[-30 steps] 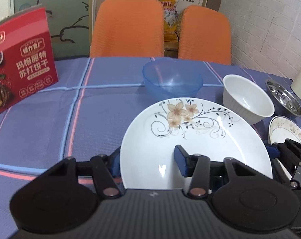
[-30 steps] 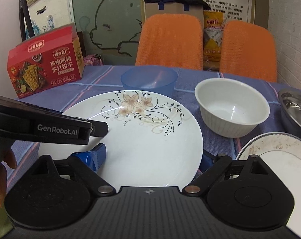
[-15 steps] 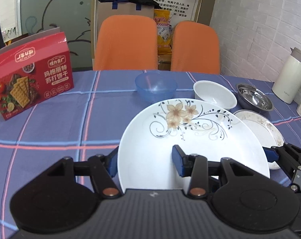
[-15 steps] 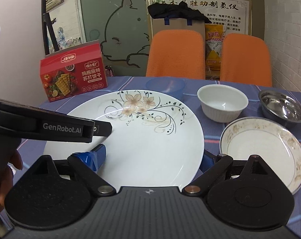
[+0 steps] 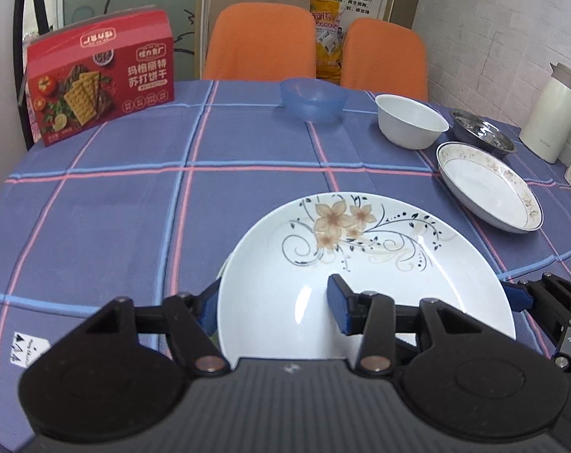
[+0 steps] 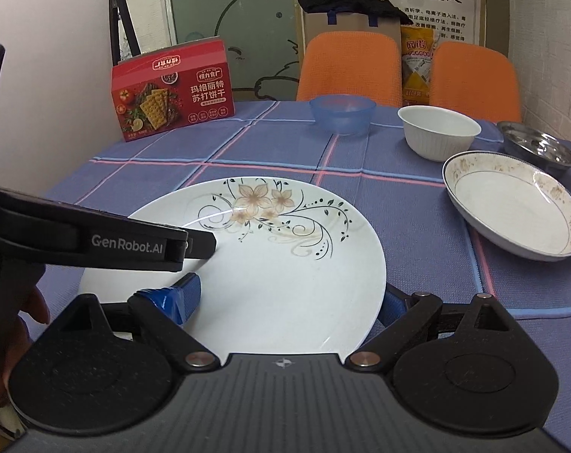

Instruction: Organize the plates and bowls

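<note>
A white plate with a flower pattern [image 5: 361, 264] [image 6: 285, 249] is held over the blue checked tablecloth by both grippers. My left gripper [image 5: 274, 302] is shut on its left rim, one blue pad on top and one below the edge. My right gripper [image 6: 285, 302] is shut on its right rim in the same way. Farther back stand a blue plastic bowl [image 5: 314, 100], a white bowl [image 5: 412, 120], a steel bowl [image 5: 482, 136] and a shallow plate with a speckled rim [image 5: 489, 188], all apart from each other.
A red cracker box [image 5: 100, 90] stands at the table's far left. Two orange chairs [image 5: 263, 45] sit behind the table. A white thermos [image 5: 550, 120] is at the far right. A person's hand [image 6: 32, 302] grips the left tool.
Both grippers have carried the flowered plate back from the bowls toward the near side of the table. The bowls and the speckled plate have stayed in place.
</note>
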A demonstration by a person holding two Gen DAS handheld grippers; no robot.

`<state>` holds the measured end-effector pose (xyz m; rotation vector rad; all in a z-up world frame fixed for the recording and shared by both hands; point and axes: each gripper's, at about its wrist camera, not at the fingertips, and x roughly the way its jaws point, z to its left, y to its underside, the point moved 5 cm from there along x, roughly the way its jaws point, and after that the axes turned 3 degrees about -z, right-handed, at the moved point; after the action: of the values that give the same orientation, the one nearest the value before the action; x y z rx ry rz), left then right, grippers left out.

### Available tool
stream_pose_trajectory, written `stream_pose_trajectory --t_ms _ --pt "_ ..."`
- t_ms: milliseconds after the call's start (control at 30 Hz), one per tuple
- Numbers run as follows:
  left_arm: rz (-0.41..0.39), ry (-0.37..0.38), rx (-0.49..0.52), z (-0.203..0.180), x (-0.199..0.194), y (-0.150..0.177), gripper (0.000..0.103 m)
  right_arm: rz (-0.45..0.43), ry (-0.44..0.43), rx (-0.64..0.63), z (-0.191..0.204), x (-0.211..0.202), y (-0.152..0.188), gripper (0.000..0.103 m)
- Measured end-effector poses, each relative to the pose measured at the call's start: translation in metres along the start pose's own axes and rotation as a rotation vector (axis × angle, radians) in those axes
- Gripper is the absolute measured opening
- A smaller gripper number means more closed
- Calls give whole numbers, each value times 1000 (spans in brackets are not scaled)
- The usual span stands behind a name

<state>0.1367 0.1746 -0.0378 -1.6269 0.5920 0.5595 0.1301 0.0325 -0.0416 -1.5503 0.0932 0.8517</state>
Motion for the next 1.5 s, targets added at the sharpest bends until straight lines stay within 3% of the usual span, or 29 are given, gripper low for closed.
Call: stream_pose_trajectory --t_ms 167,200,233,400,433,600,633,733,933,1200,1333,1500 --pt "-22 -4 20 3 7 4 49 25 1 -14 -4 9 6 80" --pt "-38 -8 27 3 5 3 54 24 -8 -13 -4 10 7 81" --pt "-50 1 28 3 3 2 68 25 -6 -12 -6 9 8 81" --pt "-127 -32 29 8 -16 -11 75 -48 -2 99 -33 -12 0 81" --pt "-140 -32 24 8 -20 -16 81 -61 6 117 -41 -17 -2 81" --pt "-171 11 30 -5 -27 -38 84 -76 85 175 -88 -39 -6 81" --pt "-170 22 35 -10 -26 -42 103 -79 107 186 -99 -45 -5 81" --pt "-172 52 65 -31 -19 -50 102 -78 187 246 -135 -57 2 81" --pt "-85 175 117 -84 15 -65 102 -67 286 355 -197 -59 4 81" --pt "98 286 124 -147 102 -99 102 -15 300 294 -240 -6 -23 81" --pt "158 307 102 -168 137 -106 102 38 282 260 -245 16 -24 81" --pt "198 252 133 -178 167 -104 102 59 271 222 -243 24 -22 82"
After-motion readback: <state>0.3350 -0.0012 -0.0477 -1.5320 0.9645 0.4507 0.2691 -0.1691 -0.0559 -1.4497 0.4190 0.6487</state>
